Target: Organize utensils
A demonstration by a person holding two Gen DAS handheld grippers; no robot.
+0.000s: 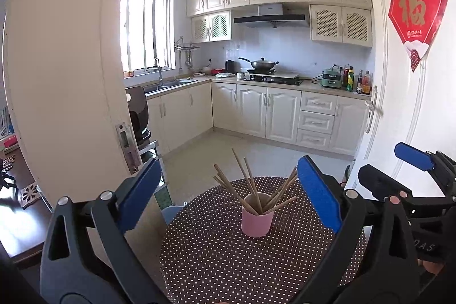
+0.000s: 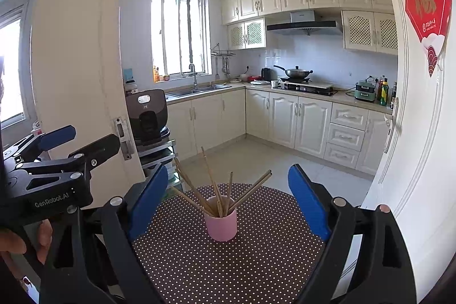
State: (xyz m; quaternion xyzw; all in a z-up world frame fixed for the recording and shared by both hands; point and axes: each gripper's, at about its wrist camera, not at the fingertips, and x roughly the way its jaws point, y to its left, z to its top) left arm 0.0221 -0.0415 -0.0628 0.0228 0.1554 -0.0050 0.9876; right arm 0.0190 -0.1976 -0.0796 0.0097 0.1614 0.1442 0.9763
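Observation:
A pink cup [image 1: 257, 221] [image 2: 221, 224] stands upright near the middle of a small round table with a brown white-dotted cloth [image 1: 228, 261] [image 2: 228, 269]. Several wooden chopsticks [image 1: 250, 187] [image 2: 211, 184] stick out of it, fanned in all directions. My left gripper [image 1: 228, 195] hovers on the near side of the cup, open, with nothing between its blue pads [image 1: 319, 195]. My right gripper [image 2: 228, 198] is likewise open and empty, held short of the cup. Each gripper shows at the edge of the other's view: the right one [image 1: 399, 170] and the left one [image 2: 71, 144].
Behind the table a doorway opens into a kitchen with cream cabinets, a sink and a wok on the stove [image 1: 260, 64]. A cream door frame [image 1: 71, 76] stands left, a white door with a red paper sign [image 1: 413, 10] right. A dark appliance [image 2: 146, 116] sits on a metal rack.

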